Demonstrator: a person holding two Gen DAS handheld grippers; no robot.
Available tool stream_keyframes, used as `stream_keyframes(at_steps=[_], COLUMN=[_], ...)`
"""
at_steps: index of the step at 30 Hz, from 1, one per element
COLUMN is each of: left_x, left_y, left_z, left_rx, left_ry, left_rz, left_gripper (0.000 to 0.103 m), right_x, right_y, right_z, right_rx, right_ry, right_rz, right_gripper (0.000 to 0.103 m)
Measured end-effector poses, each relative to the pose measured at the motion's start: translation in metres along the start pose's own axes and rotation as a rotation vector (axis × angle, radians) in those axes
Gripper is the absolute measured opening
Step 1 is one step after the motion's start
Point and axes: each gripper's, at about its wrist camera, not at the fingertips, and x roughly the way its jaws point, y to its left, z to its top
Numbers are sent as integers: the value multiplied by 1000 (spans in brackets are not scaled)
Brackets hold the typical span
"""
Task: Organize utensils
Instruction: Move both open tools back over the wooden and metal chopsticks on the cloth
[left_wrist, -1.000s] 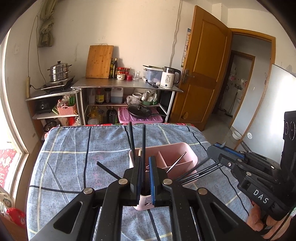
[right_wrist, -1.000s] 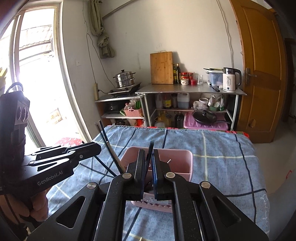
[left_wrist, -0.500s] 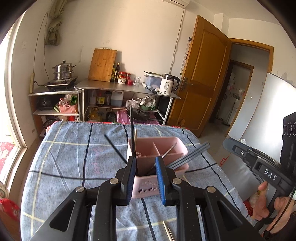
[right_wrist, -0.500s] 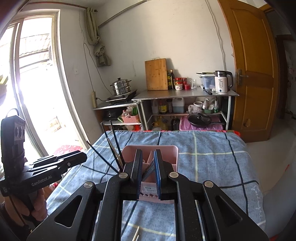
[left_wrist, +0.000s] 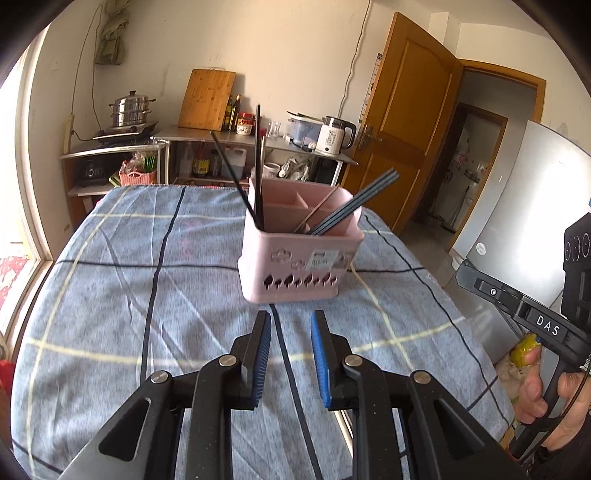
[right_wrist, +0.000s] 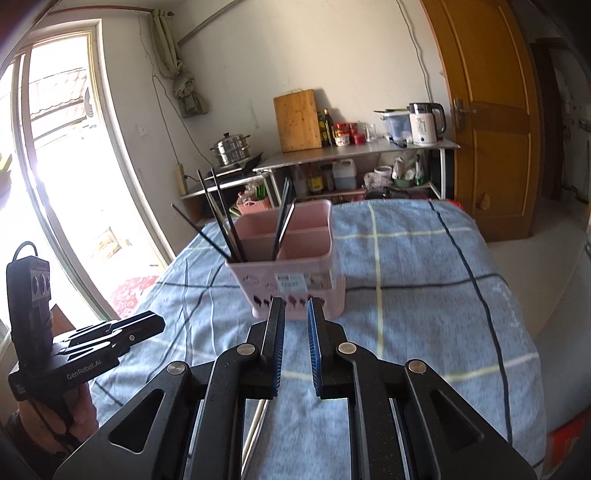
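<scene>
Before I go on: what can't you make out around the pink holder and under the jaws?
- Pink utensil holder: chopstick tips hidden by its walls, both views.
- Pale stick on the tablecloth: mostly hidden under the right gripper.
- Holder's label: too small to read.

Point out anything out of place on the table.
One pale utensil lies loose on the cloth, under the right gripper, not in the pink holder. The chopsticks inside lean at different angles.

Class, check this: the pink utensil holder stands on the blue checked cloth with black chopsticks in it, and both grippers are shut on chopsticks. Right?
Not quite. The left gripper and right gripper are open and empty, as each wrist view shows. The pink utensil holder does hold black chopsticks on the blue checked cloth.
</scene>
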Motion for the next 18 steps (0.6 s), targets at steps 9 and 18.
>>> stream_keyframes(at_steps=[9, 18], left_x=[-1, 4], left_y=[-2, 1], left_z=[-33, -49], left_rx=[-7, -18], left_ry=[46, 70], left_rz=[6, 9], left_gripper=[22, 22], right_x=[7, 28], right_y=[10, 23], right_z=[-41, -71], right_rx=[-4, -19], right_ry=[81, 179], right_rz=[15, 33], right_gripper=[13, 13])
